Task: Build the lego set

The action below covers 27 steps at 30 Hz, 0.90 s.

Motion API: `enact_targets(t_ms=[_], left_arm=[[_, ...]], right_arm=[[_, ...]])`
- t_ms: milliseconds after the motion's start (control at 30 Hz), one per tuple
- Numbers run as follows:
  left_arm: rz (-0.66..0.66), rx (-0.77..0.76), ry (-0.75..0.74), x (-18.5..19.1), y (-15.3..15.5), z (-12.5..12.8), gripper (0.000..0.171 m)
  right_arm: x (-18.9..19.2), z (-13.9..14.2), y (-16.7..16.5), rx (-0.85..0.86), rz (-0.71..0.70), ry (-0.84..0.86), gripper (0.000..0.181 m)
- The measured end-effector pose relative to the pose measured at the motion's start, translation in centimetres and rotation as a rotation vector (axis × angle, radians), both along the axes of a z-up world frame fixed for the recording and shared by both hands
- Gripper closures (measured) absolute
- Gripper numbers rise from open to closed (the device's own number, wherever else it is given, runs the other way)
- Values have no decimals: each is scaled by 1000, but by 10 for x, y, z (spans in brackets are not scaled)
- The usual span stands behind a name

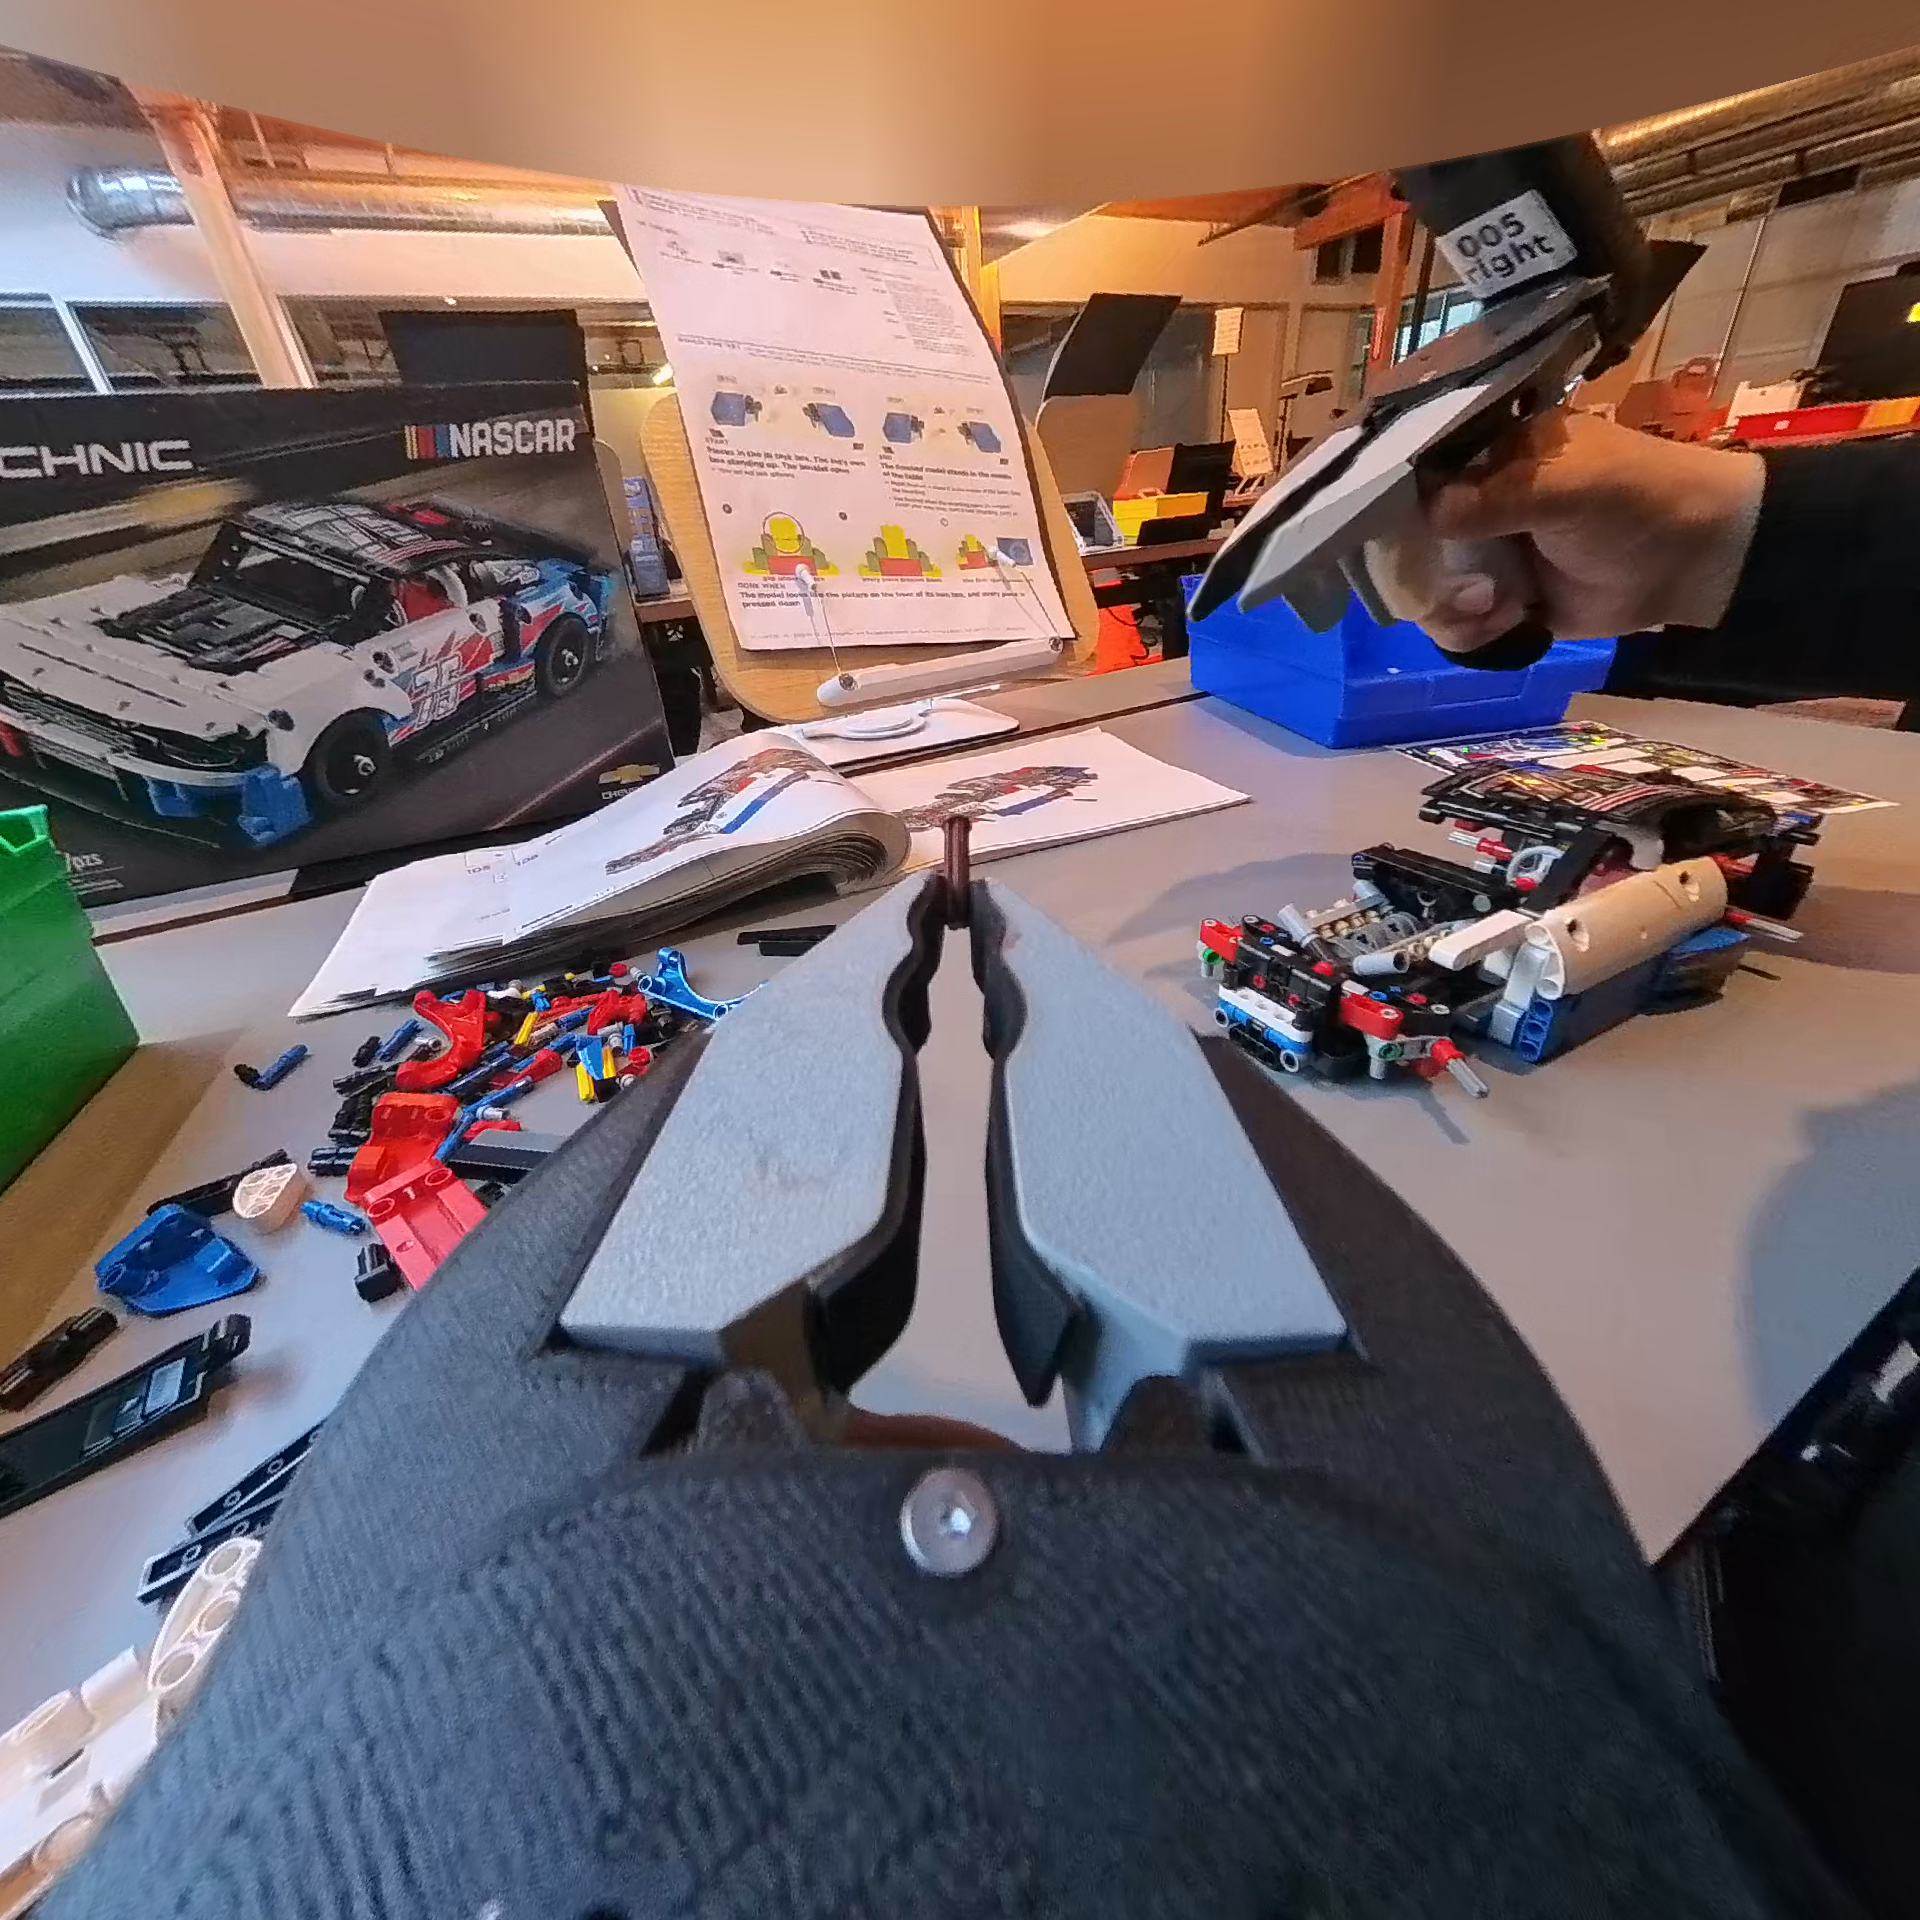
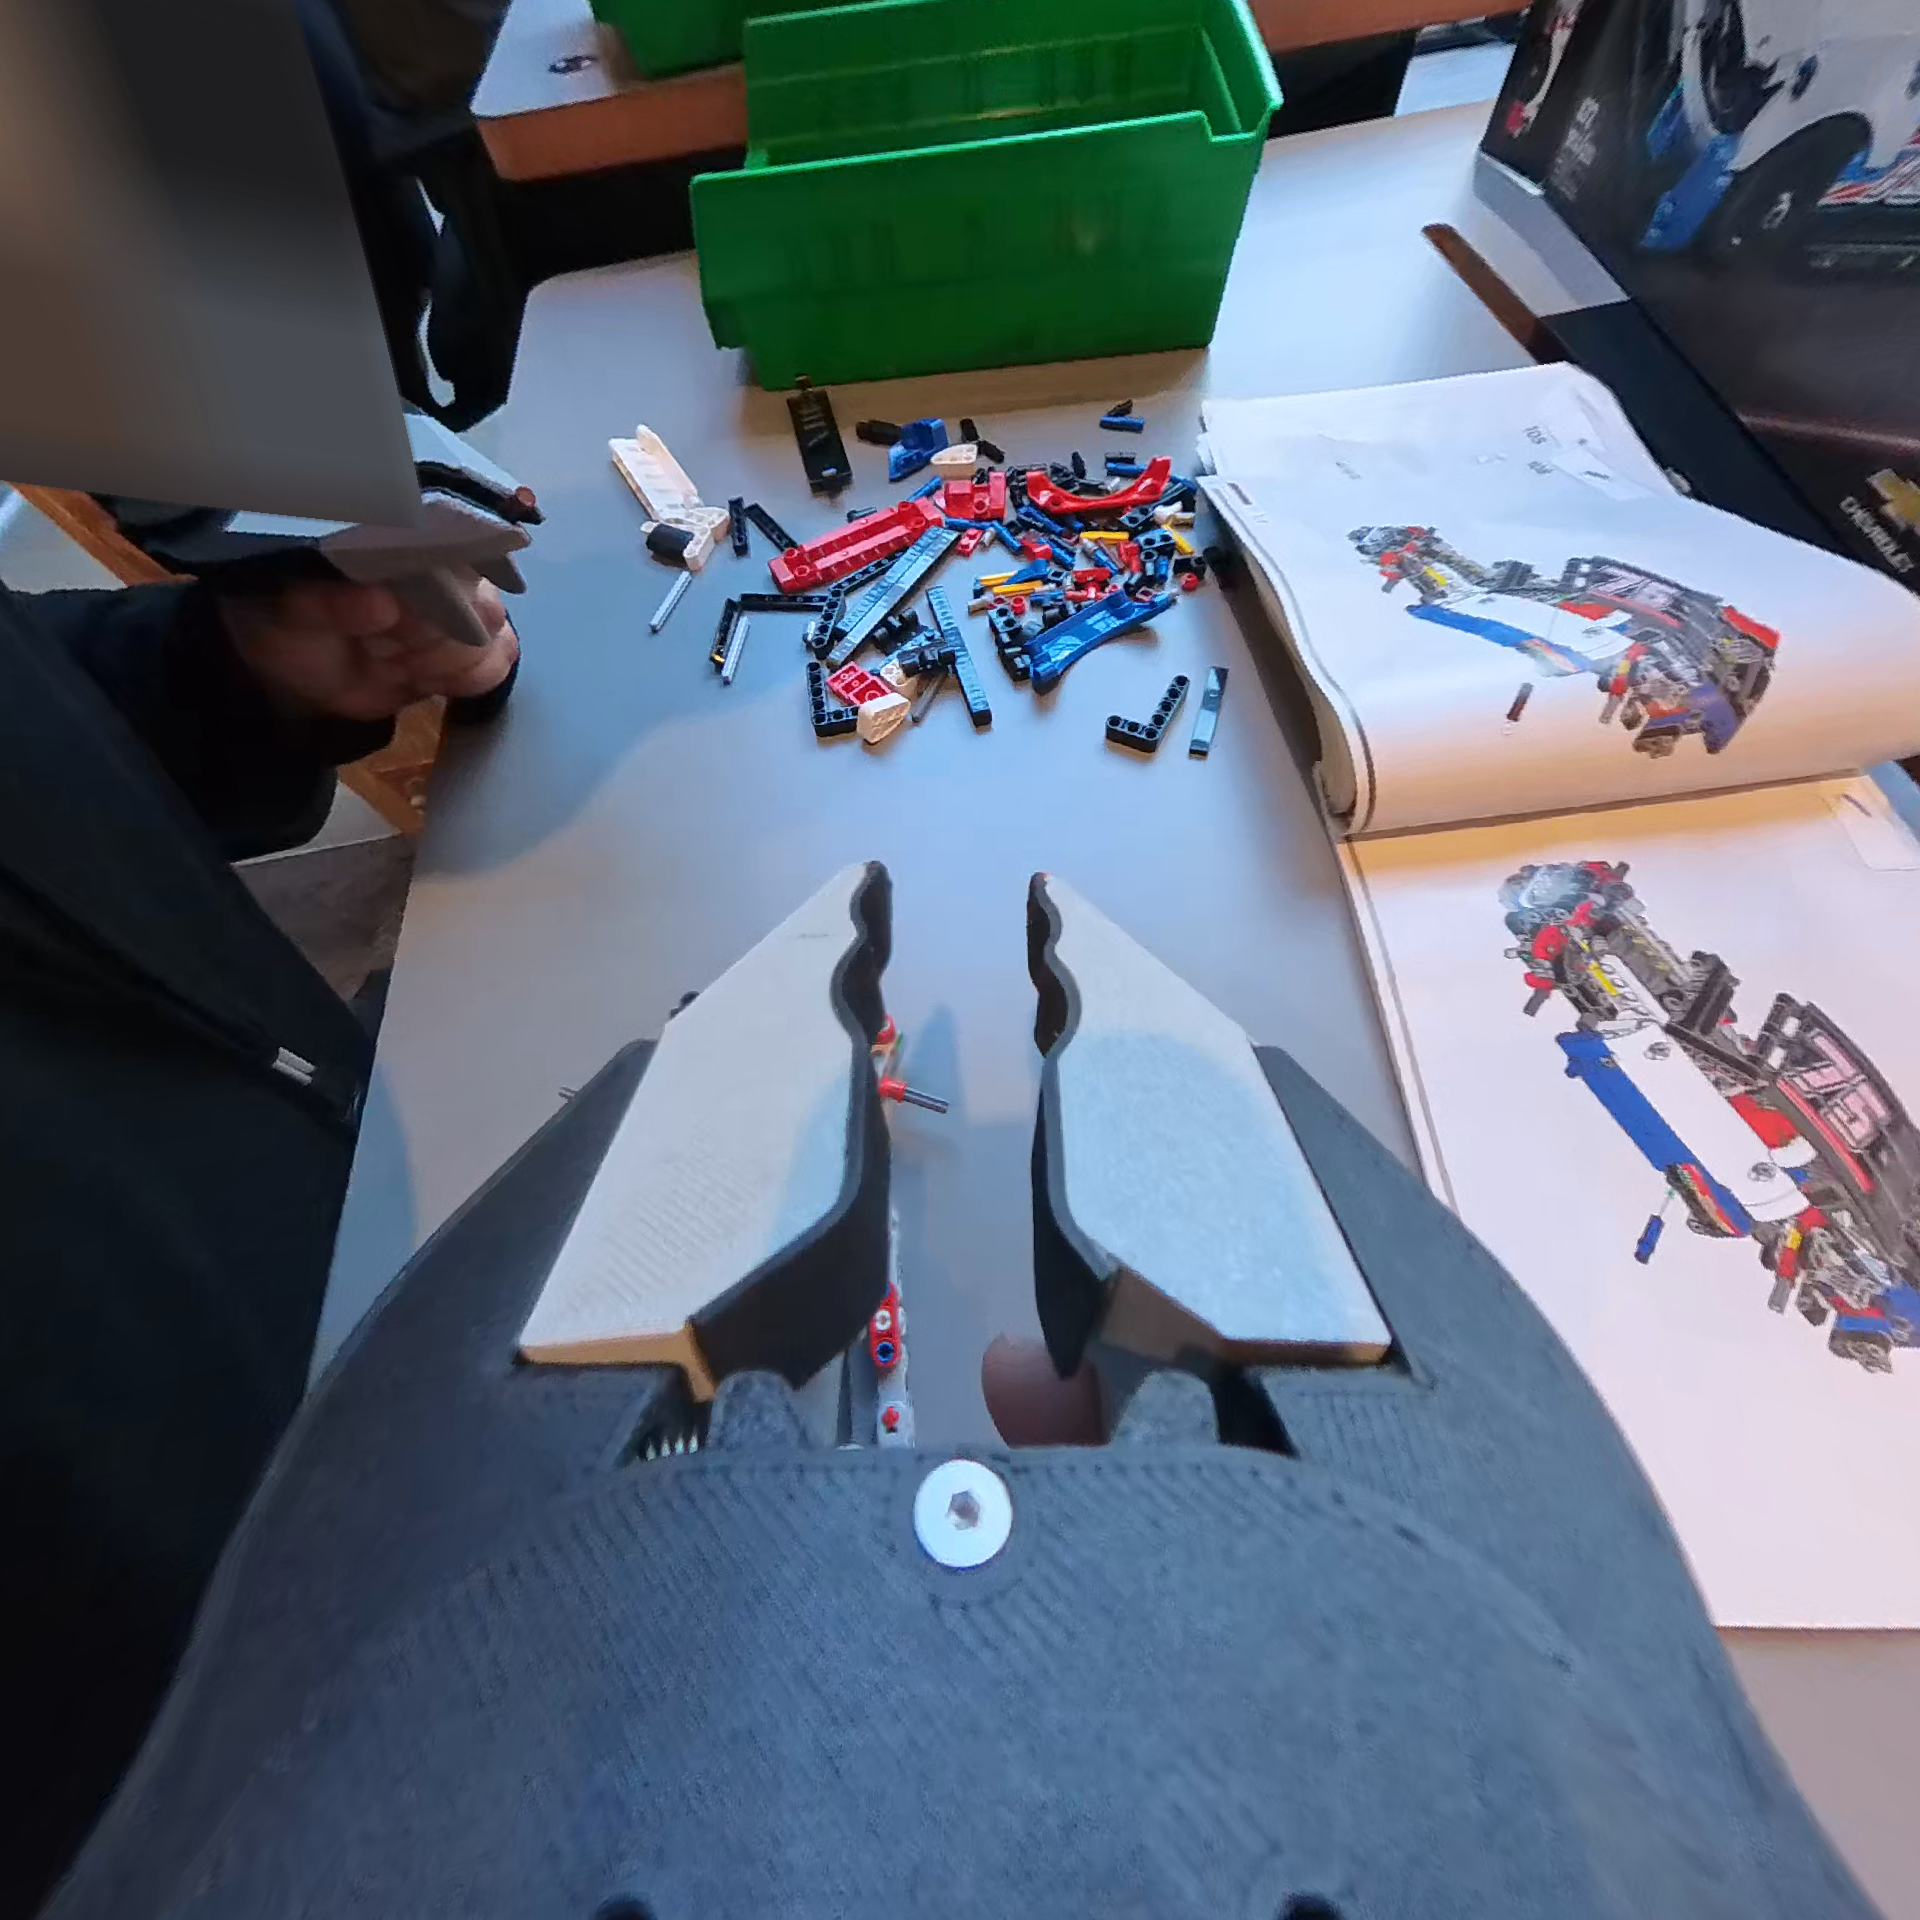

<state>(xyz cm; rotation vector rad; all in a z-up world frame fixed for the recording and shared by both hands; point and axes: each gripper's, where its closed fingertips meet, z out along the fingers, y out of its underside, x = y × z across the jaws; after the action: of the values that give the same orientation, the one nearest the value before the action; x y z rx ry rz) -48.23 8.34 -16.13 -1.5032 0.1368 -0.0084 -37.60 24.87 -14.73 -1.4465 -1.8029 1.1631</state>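
Note:
My left gripper (image 1: pixel 954 899) is shut on a small dark brown pin (image 1: pixel 956 847) that sticks up from its fingertips, held above the grey table (image 1: pixel 1455 1247). It also shows at the left of the right wrist view (image 2: pixel 478 540) with the pin (image 2: pixel 525 506). The partly built car model (image 1: pixel 1507 935) lies on the table to the right. My right gripper (image 2: pixel 958 894) is open and empty, held above the table. In the left wrist view it hangs high over the model (image 1: pixel 1299 540). A sliver of the model (image 2: pixel 888 1091) shows under its left finger.
A pile of loose red, blue and black pieces (image 2: pixel 987 582) lies on the table, seen left of my fingers (image 1: pixel 499 1049). The open instruction booklet (image 2: pixel 1558 603), green bin (image 2: pixel 977 208), set box (image 1: pixel 312 623), blue bin (image 1: pixel 1382 675) and a sheet on a stand (image 1: pixel 842 416) surround the work area. Across from one pair of fingers to the other is roughly 20 centimetres.

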Motion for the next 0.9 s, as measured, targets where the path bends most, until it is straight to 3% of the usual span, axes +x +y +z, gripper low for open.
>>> enact_targets(t_ms=[400,900], left_arm=[[15,19,-10,-1,-7,2,170],[26,26,-10,-1,-20,3,170]], right_arm=[[-8,7,7,60,8,68,181],[-2,1,10,159,-46,23,181]])
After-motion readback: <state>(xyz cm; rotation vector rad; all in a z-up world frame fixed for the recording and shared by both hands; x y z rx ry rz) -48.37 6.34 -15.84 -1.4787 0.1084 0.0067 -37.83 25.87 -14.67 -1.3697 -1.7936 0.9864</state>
